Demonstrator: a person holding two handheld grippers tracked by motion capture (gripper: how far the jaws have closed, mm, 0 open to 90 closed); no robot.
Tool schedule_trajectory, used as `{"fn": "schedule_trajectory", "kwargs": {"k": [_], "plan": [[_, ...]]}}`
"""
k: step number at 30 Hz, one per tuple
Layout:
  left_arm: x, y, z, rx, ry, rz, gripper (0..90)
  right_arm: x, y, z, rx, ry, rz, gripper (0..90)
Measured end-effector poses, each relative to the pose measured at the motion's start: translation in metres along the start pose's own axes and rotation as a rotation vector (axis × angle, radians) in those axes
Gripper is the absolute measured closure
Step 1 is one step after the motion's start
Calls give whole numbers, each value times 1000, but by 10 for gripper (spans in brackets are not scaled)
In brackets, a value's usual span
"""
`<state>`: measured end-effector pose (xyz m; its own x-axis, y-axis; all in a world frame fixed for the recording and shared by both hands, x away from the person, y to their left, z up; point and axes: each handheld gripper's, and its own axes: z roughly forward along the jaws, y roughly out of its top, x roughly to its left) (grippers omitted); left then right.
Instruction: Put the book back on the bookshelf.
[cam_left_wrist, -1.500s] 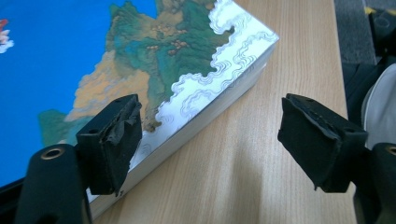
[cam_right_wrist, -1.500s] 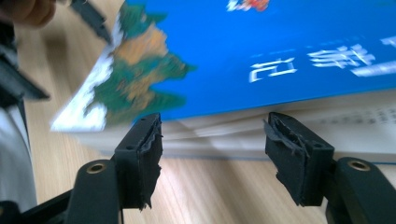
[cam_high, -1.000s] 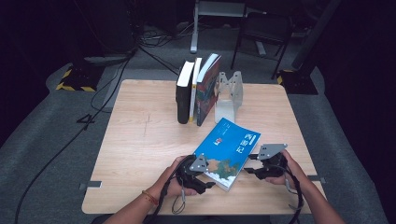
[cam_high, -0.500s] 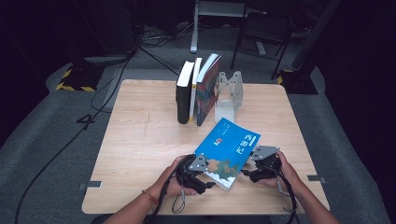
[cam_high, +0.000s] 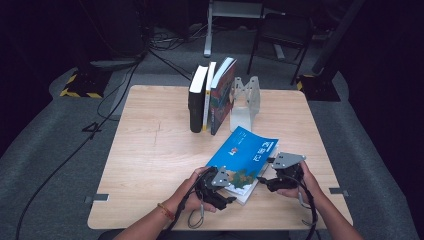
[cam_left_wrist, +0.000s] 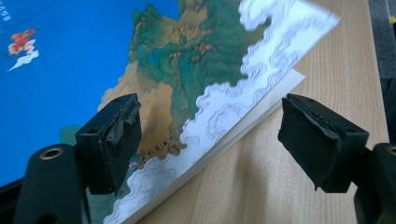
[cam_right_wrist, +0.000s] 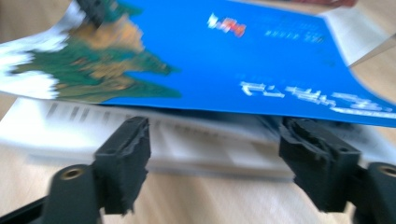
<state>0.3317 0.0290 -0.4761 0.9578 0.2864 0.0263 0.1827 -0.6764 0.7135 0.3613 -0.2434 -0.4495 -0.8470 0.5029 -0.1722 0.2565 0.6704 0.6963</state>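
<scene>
Where the table (cam_high: 150, 150) lies bare, blue book (cam_high: 243, 155) (cover lifted) near the front edge.

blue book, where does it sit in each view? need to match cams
High view: blue book lies flat near the table's front edge, between the left gripper and the right gripper.
Left gripper view: it covers the upper left, one corner lifted.
Right gripper view: it spans the top, cover raised off the pages.
Shared landmark: the green-and-gold landscape with white clouds on the cover.
</scene>
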Motion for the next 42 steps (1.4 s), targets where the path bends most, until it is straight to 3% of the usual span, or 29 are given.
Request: {"fn": "schedule_trajectory", "kwargs": {"k": [5, 8, 9, 15, 21, 24, 29, 33, 36, 38, 40, 42], "plan": [[2, -2, 0, -6, -15, -18, 212, -11, -14, -5, 76, 42, 48, 271], [2, -2, 0, -6, -12, -16, 211, -12, -16, -1, 102, 36, 54, 256], [2, -2, 0, -7, -16, -19, 209, -6, -16, 9, 165, 18, 29, 237], [3, -2, 1, -14, -21, -19, 206, -1, -18, 24, 181, -4, 54, 209], [3, -2, 2, -17, -23, -17, 203, -6, -16, 18, 128, 7, 89, 220], [3, -1, 2, -16, -23, -14, 200, -5, -12, 12, 60, -20, 111, 222], [2, -1, 2, -14, -14, -15, 197, -3, -7, 9, 29, -46, 105, 222], [-2, 2, 4, -3, -1, 11, 158, -4, 0, 6, -9, -53, 119, 222], [-4, 6, 8, 7, 26, 19, 157, -4, 6, 5, -33, -61, 120, 221], [-6, 10, 11, 16, 82, 7, 187, -4, 7, 5, -36, -62, 122, 221], [-6, 14, 14, 14, 113, 6, 208, -5, 9, 4, -49, -60, 135, 221], [-8, 16, 16, 3, 164, -9, 294, -6, 9, 5, -53, -64, 137, 221]]}}
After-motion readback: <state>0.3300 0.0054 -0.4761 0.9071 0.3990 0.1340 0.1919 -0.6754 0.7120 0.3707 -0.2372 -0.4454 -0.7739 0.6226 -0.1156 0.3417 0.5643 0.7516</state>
